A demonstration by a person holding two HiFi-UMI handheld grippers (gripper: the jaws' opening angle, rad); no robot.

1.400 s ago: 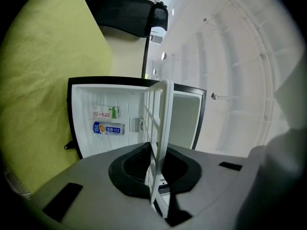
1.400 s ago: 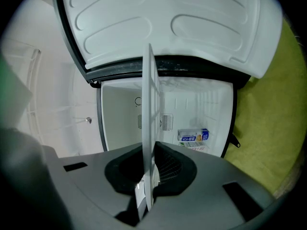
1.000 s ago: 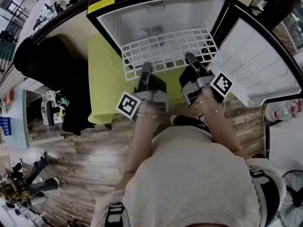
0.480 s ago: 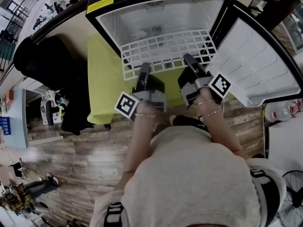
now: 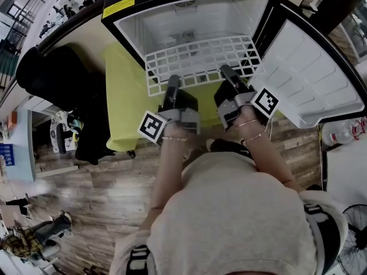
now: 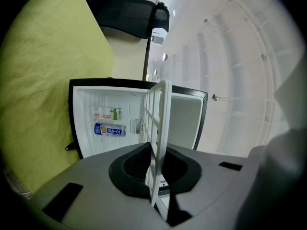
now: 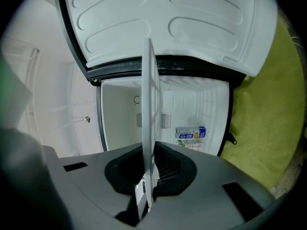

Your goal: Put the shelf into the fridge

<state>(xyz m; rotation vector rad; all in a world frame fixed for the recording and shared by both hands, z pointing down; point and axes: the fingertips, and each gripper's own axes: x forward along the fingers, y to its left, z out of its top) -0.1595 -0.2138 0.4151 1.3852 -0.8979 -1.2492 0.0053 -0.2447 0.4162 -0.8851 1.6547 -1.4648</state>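
A white wire-grid shelf (image 5: 200, 61) hangs level at the mouth of the open fridge (image 5: 189, 16), its far edge just inside the opening. My left gripper (image 5: 172, 85) is shut on the shelf's near edge at the left, and my right gripper (image 5: 226, 73) is shut on that edge at the right. In the left gripper view the shelf (image 6: 160, 128) shows edge-on between the jaws. The right gripper view also has the shelf (image 7: 149, 128) edge-on in the jaws, with the fridge interior (image 7: 192, 104) behind.
The fridge door (image 5: 309, 79) stands open at the right. A yellow-green cloth (image 5: 123, 96) covers the surface under the fridge. Two cartons (image 6: 109, 122) sit at the back of the fridge. A black chair (image 5: 63, 79) is at the left, on wooden floor (image 5: 103, 199).
Both grippers have carried the shelf a little farther toward the fridge opening. The grip on the shelf is unchanged.
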